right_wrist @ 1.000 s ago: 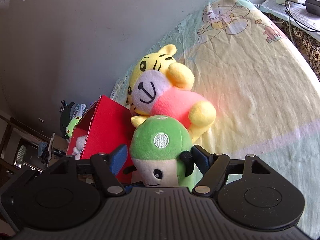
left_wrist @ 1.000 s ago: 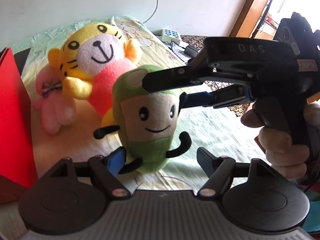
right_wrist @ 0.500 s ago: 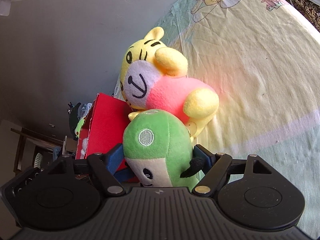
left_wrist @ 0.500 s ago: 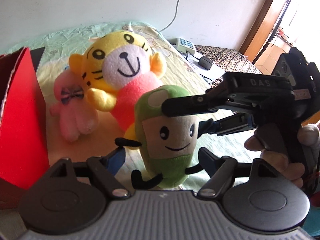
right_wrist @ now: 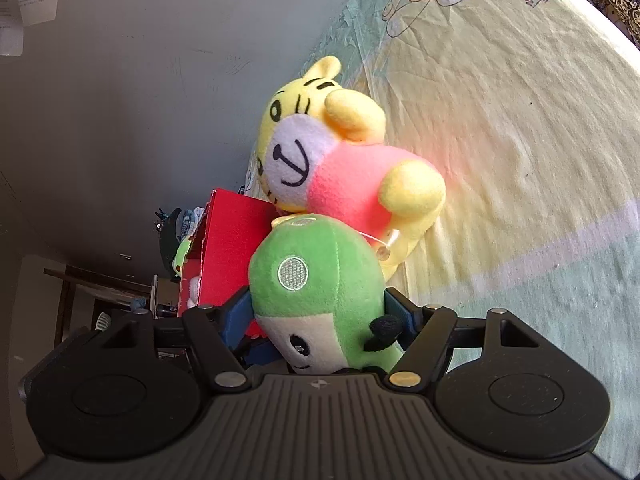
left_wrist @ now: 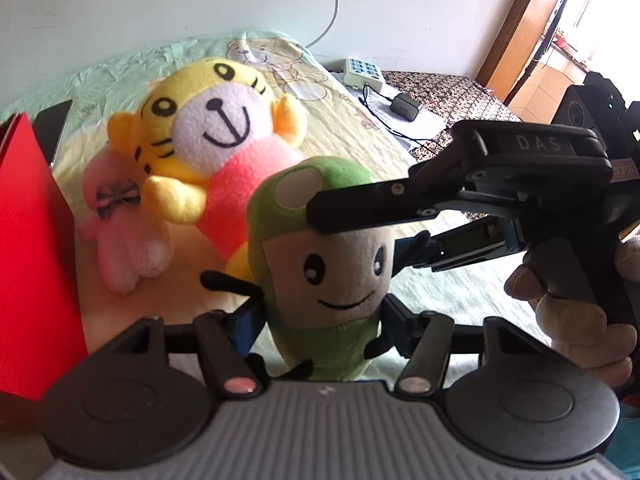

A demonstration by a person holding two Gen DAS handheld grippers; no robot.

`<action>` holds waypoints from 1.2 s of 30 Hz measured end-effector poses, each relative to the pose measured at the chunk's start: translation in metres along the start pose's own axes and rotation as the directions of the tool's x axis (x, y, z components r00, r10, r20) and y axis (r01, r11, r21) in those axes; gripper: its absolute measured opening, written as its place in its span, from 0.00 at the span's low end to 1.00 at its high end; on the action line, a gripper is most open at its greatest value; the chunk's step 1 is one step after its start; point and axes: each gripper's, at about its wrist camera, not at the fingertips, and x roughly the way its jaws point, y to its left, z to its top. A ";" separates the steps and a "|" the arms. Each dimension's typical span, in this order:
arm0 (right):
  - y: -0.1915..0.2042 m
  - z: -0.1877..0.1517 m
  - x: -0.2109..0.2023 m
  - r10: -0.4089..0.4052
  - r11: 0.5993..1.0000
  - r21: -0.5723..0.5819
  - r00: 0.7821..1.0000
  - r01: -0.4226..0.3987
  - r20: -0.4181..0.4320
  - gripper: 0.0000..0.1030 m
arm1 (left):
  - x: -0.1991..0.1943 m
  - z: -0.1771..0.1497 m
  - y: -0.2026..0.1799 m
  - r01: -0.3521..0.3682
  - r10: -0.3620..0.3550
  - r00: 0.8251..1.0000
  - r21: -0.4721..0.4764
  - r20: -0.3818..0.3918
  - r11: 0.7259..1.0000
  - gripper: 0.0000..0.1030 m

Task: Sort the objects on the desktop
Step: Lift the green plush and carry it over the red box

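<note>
A green plush (left_wrist: pixel 328 264) with a cream face and thin black limbs hangs upright above the bed. My right gripper (left_wrist: pixel 360 236) comes in from the right and is shut on its head, one finger over the cap and one behind. In the right wrist view the plush (right_wrist: pixel 316 280) fills the right gripper (right_wrist: pixel 316 312). My left gripper (left_wrist: pixel 320 320) has its fingers against both sides of the plush's lower body. A yellow tiger plush (left_wrist: pixel 212 132) in pink lies behind it, also in the right wrist view (right_wrist: pixel 320 160). A pink plush (left_wrist: pixel 124 236) lies to the tiger's left.
A red box (left_wrist: pixel 32 240) stands open at the left, with toys inside it in the right wrist view (right_wrist: pixel 228 248). A white power strip (left_wrist: pixel 362 70) and black adapter (left_wrist: pixel 406 105) lie at the far right of the bed. A hand (left_wrist: pixel 576 320) holds the right gripper.
The green plush, held by the right gripper, has come closer and settled between my left fingers, which have narrowed onto it. The left view has shifted rightwards.
</note>
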 end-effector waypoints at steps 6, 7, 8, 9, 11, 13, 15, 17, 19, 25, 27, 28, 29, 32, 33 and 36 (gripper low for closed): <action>0.026 -0.005 -0.018 0.029 0.999 -0.047 0.999 -0.027 0.041 0.70 | -0.029 0.002 -0.011 -0.011 0.008 0.997 0.035 0.078 0.999 0.61; 0.031 -0.006 -0.020 0.032 0.998 -0.058 0.998 -0.029 0.049 0.70 | -0.034 0.002 -0.010 -0.008 0.005 0.996 0.034 0.091 0.999 0.61; 0.036 -0.006 -0.022 0.035 0.997 -0.069 0.998 -0.031 0.057 0.70 | -0.039 0.003 -0.010 -0.007 0.004 0.995 0.033 0.104 0.999 0.61; 0.042 -0.007 -0.024 0.038 0.996 -0.081 0.997 -0.033 0.064 0.70 | -0.043 0.004 -0.009 -0.009 0.005 0.993 0.036 0.118 0.999 0.61; 0.056 -0.008 -0.026 0.049 0.993 -0.112 0.995 -0.039 0.082 0.70 | -0.054 0.006 -0.008 -0.016 0.009 0.989 0.045 0.149 0.999 0.61; 0.071 -0.010 -0.026 0.062 0.989 -0.139 0.993 -0.048 0.100 0.70 | -0.068 0.007 -0.006 -0.026 0.016 0.983 0.055 0.185 0.998 0.61; 0.085 -0.011 -0.023 0.076 0.985 -0.164 0.990 -0.056 0.116 0.70 | -0.082 0.009 0.001 -0.037 0.023 0.976 0.062 0.216 0.997 0.61; 0.101 -0.012 -0.014 0.093 0.980 -0.186 0.987 -0.068 0.128 0.70 | -0.096 0.011 0.010 -0.051 0.033 0.969 0.066 0.244 0.997 0.61; 0.117 -0.014 -0.005 0.107 0.974 -0.212 0.985 -0.077 0.134 0.70 | -0.111 0.012 0.023 -0.064 0.045 0.962 0.064 0.271 0.996 0.61; 0.173 -0.019 0.042 0.143 0.942 -0.323 0.979 -0.089 0.146 0.70 | -0.153 0.013 0.072 -0.116 0.095 0.937 0.042 0.335 0.992 0.61; 0.188 -0.021 0.061 0.147 0.934 -0.345 0.979 -0.090 0.140 0.70 | -0.163 0.012 0.090 -0.128 0.110 0.932 0.028 0.344 0.991 0.61; 0.194 -0.022 0.071 0.147 0.931 -0.352 0.980 -0.091 0.136 0.70 | -0.168 0.010 0.100 -0.133 0.118 0.930 0.018 0.349 0.991 0.61; 0.198 -0.023 0.080 0.144 0.930 -0.356 0.981 -0.089 0.131 0.70 | -0.171 0.008 0.110 -0.136 0.125 0.928 0.008 0.352 0.991 0.61; 0.210 -0.029 0.109 0.110 0.928 -0.369 0.987 -0.060 0.116 0.70 | -0.173 0.002 0.140 -0.130 0.132 0.932 -0.030 0.339 0.991 0.61; 0.212 -0.031 0.118 0.093 0.928 -0.370 0.989 -0.045 0.112 0.70 | -0.172 0.000 0.151 -0.120 0.129 0.936 -0.047 0.327 0.992 0.61; 0.213 -0.039 0.140 0.042 0.935 -0.355 0.994 -0.004 0.099 0.70 | -0.167 -0.010 0.178 -0.092 0.111 0.948 -0.078 0.298 0.993 0.61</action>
